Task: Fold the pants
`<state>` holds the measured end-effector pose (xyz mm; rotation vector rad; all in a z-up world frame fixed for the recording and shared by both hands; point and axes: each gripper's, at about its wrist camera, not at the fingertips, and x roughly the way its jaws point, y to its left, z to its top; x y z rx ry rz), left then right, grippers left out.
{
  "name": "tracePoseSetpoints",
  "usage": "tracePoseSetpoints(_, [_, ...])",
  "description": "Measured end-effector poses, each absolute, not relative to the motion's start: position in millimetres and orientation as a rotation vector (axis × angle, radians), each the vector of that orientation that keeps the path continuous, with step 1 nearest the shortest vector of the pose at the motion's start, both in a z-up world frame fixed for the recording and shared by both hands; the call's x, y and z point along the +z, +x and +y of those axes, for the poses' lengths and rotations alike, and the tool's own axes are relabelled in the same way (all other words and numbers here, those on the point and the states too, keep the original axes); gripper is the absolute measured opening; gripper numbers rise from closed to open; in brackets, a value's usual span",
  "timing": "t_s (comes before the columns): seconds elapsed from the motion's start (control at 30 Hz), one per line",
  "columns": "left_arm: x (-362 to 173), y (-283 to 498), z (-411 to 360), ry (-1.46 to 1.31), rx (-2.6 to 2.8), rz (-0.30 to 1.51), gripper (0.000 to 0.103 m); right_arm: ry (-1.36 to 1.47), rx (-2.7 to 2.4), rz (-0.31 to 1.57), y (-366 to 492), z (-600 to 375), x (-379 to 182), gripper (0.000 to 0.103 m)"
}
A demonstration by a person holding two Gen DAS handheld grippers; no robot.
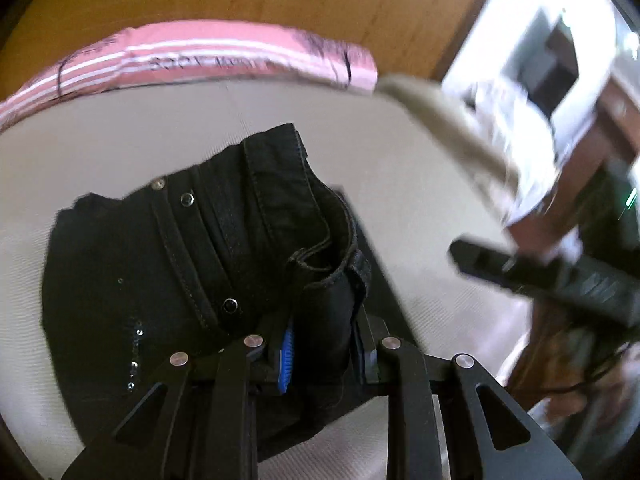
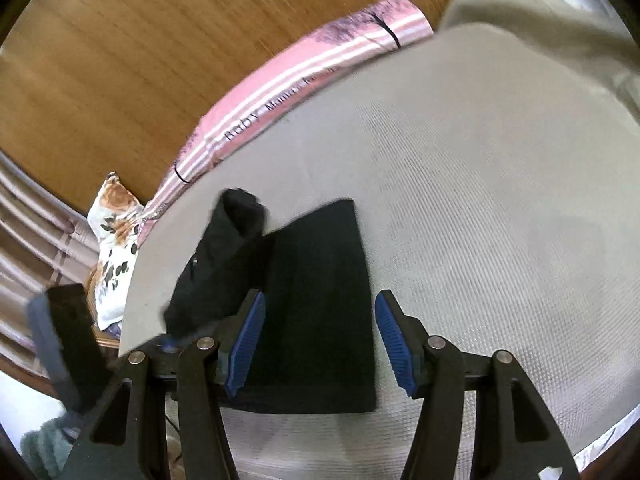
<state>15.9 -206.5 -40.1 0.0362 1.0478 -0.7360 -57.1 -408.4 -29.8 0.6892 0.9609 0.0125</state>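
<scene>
Two grippers engaged: left gripper [image 1: 320, 354] clamped on the waistband end of the black pants [image 1: 200, 248], raising it off the grey mat [image 1: 400, 184] ahead, apparently to fold over, while right gripper [image 2: 318, 336] hangs spread above the flat leg portion.

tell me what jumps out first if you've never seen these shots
The black denim pants dominate, bunched on the pale woven mattress surface, with the left tool clamped on a fold of them. The right tool hangs open over the flat black leg. Behind, a pink striped cloth lines the mattress edge against the wooden floor.
</scene>
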Motion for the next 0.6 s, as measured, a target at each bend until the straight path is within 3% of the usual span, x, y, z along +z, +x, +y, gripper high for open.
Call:
tracePoseSetpoints(0.1, [-51.2,3.2,-221.7,0.141,-0.733,1.046,0.026,0.726,0.045,0.982,-52.6,-410.3,-42.0,0.056])
tracePoseSetpoints(0.27, [-25.5,-7.7,-216.9,0.166,-0.798,1.026,0.040,0.801,0.162,1.011,-40.2,-409.4,-58.4,0.056])
tracePoseSetpoints(0.6, [4.6,8.6,-116.9,0.035,-0.686,0.943,0.050,0.829,0.304,1.085,2.7,-399.3,-85.0,0.056])
